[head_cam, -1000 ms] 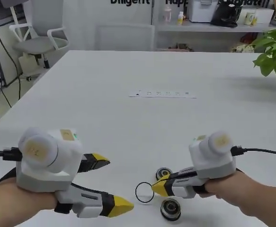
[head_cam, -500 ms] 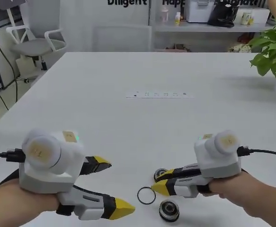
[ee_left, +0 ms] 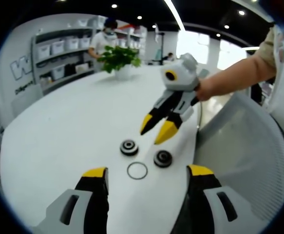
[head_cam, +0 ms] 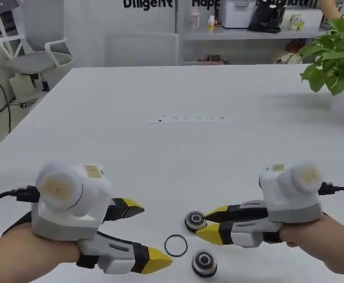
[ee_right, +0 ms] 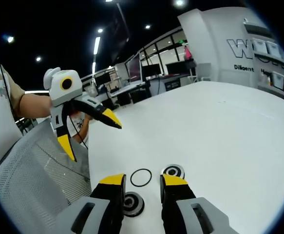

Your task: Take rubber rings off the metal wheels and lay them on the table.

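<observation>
One black rubber ring [head_cam: 176, 245] lay flat and free on the table [head_cam: 219, 153], just beside two metal wheels [head_cam: 195, 221] [head_cam: 204, 263]. Compared with a second earlier, we saw that the right gripper [head_cam: 208, 223] had drawn back from the ring, its jaws slightly parted and empty. The left gripper [head_cam: 150, 233] remained spread wide, holding nothing. Ring and wheels had kept their arrangement. We judged this ring delivered. Whether either wheel still carried a ring we could not tell, so a wheel was the likely next target.
</observation>
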The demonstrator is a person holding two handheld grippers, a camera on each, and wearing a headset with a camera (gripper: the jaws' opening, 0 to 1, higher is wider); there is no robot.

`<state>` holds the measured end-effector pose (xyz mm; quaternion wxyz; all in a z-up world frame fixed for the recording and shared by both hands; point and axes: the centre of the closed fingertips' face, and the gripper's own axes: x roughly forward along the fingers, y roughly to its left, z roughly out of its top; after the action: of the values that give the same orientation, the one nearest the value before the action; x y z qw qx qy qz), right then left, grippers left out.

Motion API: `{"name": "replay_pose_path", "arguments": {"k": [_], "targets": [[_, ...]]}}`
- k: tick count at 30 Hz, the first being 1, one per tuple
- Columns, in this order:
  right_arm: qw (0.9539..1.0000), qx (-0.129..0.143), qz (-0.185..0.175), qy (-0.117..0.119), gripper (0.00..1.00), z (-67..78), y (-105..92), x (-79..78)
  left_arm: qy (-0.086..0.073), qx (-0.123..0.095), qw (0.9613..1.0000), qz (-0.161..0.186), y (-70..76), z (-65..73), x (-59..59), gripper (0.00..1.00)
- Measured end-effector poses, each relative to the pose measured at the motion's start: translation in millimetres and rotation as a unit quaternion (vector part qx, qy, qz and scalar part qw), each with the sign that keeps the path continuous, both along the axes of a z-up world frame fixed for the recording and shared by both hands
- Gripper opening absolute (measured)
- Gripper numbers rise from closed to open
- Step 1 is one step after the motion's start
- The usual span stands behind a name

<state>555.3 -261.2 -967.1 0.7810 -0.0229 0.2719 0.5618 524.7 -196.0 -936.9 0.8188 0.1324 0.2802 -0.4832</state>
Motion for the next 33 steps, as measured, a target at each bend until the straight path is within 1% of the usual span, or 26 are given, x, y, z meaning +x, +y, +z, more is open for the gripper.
{"name": "replay_pose_path", "arguments": {"k": [3,6,10,15,18,21,24,27,33], "targets": [[1.0,0.006,-0.005,0.002,0.27,-1.3,-4.9,-3.4,0.001,0.0,1.0,-0.005,-4.4,-3.1,1.4,0.64],[0.9999,0.007,-0.008,0.003,0.28,-3.8,-9.6,-6.0,0.001,0.004,0.9999,-0.011,-9.2,-6.0,3.1,0.63],[0.9999,0.008,-0.006,0.002,0.29,-6.3,-14.6,-10.8,0.006,0.006,0.9998,-0.017,-16.7,-10.0,3.7,0.62],[1.0,0.004,0.001,-0.002,0.3,-12.4,-19.2,-18.0,0.012,0.016,0.9993,-0.032,-26.4,-19.4,2.2,0.59],[1.0,0.003,0.007,-0.005,0.31,-15.3,-20.0,-22.2,0.016,0.024,0.9989,-0.037,-29.5,-25.7,2.4,0.58],[0.9999,0.001,0.014,-0.008,0.31,-18.6,-19.7,-25.5,0.02,0.027,0.9987,-0.04,-33.1,-30.3,2.7,0.56],[0.9994,-0.012,0.028,-0.015,0.31,-25.9,-20.0,-30.4,0.024,0.029,0.9984,-0.042,-37.2,-34.7,2.4,0.54],[0.9989,-0.021,0.037,-0.018,0.3,-32.0,-20.0,-34.4,0.027,0.032,0.9979,-0.049,-41.0,-38.4,0.6,0.52],[0.9984,-0.027,0.046,-0.02,0.27,-39.8,-18.7,-38.3,0.033,0.036,0.9972,-0.056,-47.4,-46.2,-0.4,0.49]]}}
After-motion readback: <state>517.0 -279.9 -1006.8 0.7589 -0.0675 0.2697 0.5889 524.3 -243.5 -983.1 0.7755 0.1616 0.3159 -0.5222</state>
